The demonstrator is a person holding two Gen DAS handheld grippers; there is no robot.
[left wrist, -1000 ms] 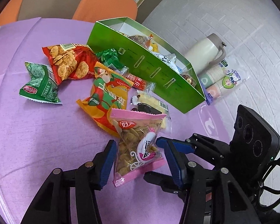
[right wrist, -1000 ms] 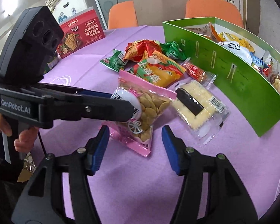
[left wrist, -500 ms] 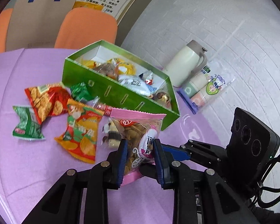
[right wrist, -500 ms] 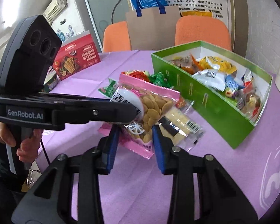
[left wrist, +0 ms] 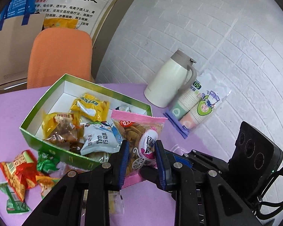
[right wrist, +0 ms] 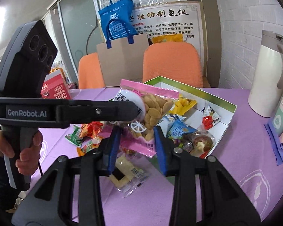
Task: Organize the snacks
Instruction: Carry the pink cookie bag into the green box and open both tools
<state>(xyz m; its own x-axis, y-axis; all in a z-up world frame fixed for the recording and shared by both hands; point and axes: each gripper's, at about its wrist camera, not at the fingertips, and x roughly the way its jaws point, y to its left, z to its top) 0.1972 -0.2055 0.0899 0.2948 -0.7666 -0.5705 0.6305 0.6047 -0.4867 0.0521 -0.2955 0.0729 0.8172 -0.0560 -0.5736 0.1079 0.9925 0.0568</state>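
Left gripper is clamped nearly shut on the lower part of the pink snack bag. Right gripper has its pads against the same bag's bottom seam from the other side, jaws a bit wider, pinching it too. So two grips on one bag, held in the air above the near wall of the green box

Handling, my read: light, soft film pouch with loose flat pieces inside, probably crisps or seeds. It crumples and the contents will crack if squeezed across the belly. Film looks slick. Best hold is the flat crimped seam at top or bottom, not the filled middle. The left pads sit on the filled zone, so go easy there

Below the bag in the right view: a clear-wrapped cracker pack lying on the purple tablecloth, just in front of the box corner. To the left, loose packets are still out: red chips bag and a small green packet

The box is already well filled at its near end: white-blue pouch and yellow bags. Bare white floor shows only at the far end, so that is the open drop zone. Box walls are low card and easy to snag

Beyond the box: cream thermos jug and a sleeve of paper cups by the brick wall, well apart from the box but in the swing path on the right. Orange chair behind the table edge
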